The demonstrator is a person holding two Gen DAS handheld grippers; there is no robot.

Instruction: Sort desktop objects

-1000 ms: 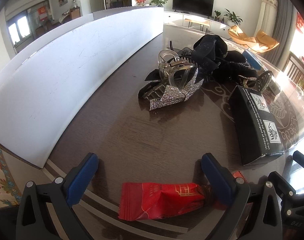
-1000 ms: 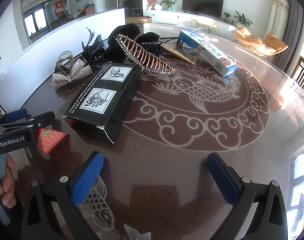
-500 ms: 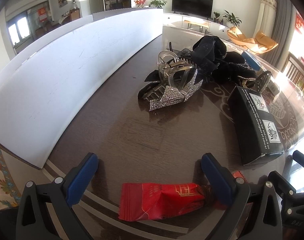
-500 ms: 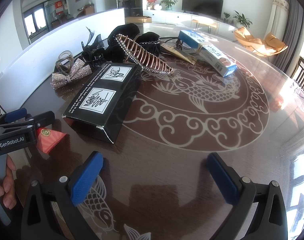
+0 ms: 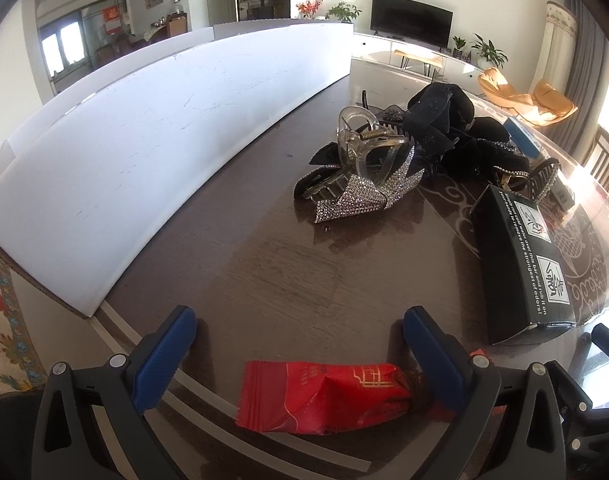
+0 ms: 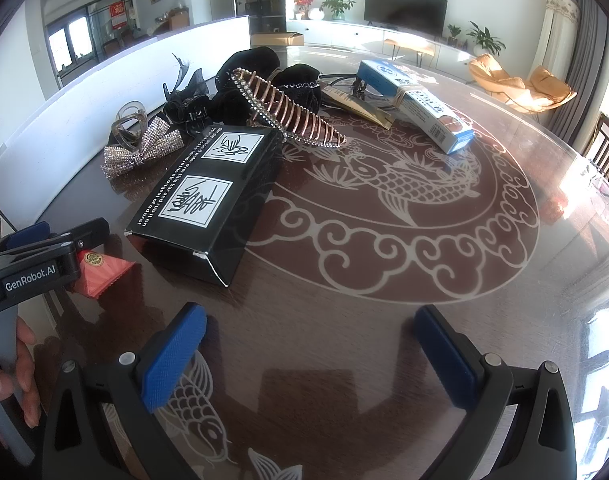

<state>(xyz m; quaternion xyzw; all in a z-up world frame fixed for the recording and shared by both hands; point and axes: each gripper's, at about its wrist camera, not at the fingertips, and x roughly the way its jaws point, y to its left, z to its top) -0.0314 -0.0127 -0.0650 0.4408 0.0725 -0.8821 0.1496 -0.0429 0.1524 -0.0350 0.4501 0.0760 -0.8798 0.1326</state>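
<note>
Red packet is lying on the table between the wide-open, empty left gripper; right gripper is hovering open, holding nothing.

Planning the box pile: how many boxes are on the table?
2. A black box lies near the left gripper, and a blue-and-white box lies farther back, right of the hair clips. The clips could hide more.

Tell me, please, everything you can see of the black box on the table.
The black box is a long cardboard carton lying flat on the table, closed. Its top carries two white squares with black brush-style marks and a line of white text along one edge. One near corner is scuffed white. The rhinestone comb lies at its far end; whether they touch is unclear.
</note>
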